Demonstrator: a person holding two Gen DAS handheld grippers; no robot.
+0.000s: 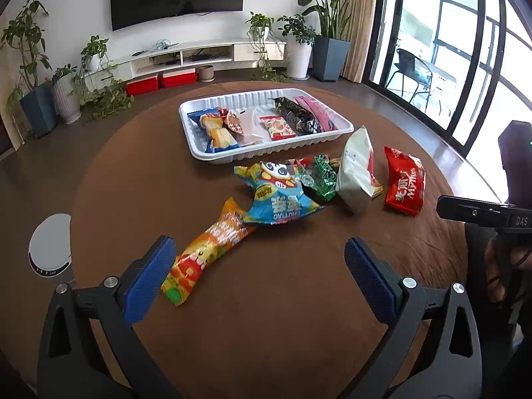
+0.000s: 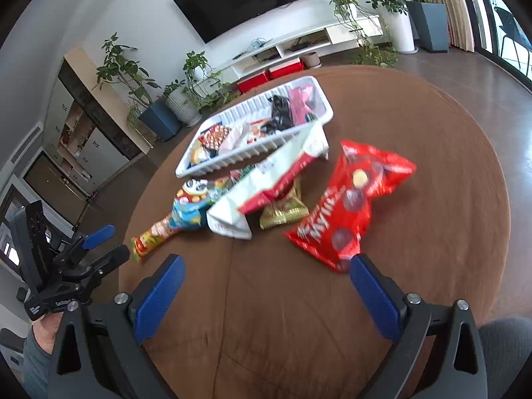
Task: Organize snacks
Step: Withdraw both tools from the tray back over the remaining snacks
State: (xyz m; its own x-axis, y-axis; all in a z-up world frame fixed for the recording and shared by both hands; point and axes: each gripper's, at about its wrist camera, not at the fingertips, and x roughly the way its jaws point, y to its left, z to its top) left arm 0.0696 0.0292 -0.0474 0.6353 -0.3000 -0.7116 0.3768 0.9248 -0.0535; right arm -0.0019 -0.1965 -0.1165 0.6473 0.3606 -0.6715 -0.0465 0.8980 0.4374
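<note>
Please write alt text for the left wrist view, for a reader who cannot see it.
An open hand-held gripper hovers over a brown table near an orange packet. Beyond it lie blue, green, white and red packets, then a white tray holding snacks.

The round brown worktop (image 1: pixel 299 316) carries a white ribbed tray (image 1: pixel 199 146) at its far side, well ahead of both claws. Nearer, loose packets lie straight on the cloth: an orange packet (image 1: pixel 206 252) just ahead of the left claw's left finger, a blue bag (image 1: pixel 279 196) overlapping its far end, then a green packet (image 1: pixel 319 176), a white bag (image 1: pixel 357 173) and a red bag (image 2: pixel 349 206) touching the right claw's right fingertip.
</note>
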